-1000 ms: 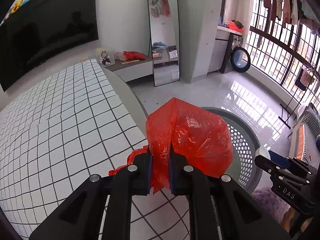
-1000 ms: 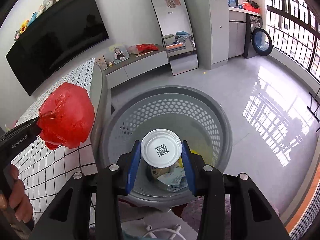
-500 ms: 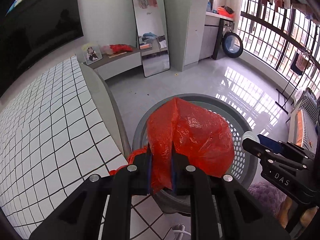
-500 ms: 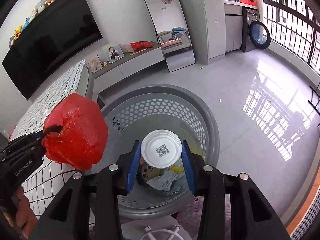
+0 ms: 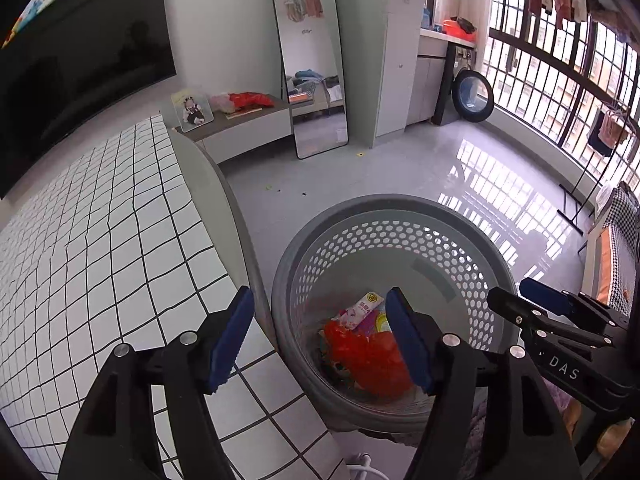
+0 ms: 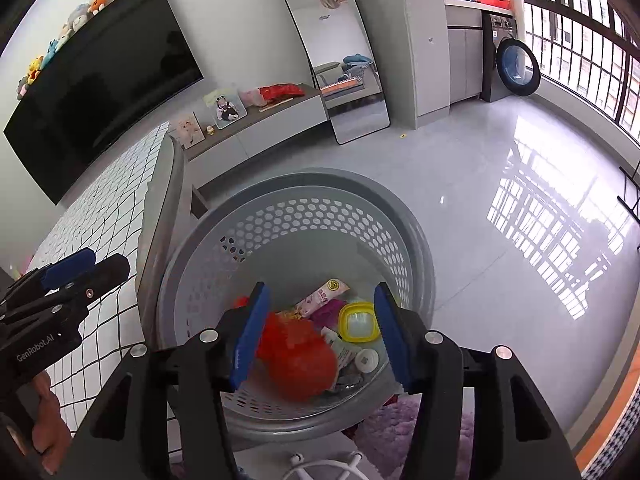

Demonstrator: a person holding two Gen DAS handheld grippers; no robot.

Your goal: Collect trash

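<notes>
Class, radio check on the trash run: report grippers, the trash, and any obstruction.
Left gripper and right gripper opening, nothing between the jaws. Red bag and small white cup lying in the grey basket. Nothing in the way.

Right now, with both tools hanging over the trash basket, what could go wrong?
1. The left tool and right tool hang close together over the basket, jaws opening with nothing between them; they might bump as they pull away.
2. A white cable lies by the basket's base and could snag.
3. The light red bag sits on top and might spring up.
</notes>
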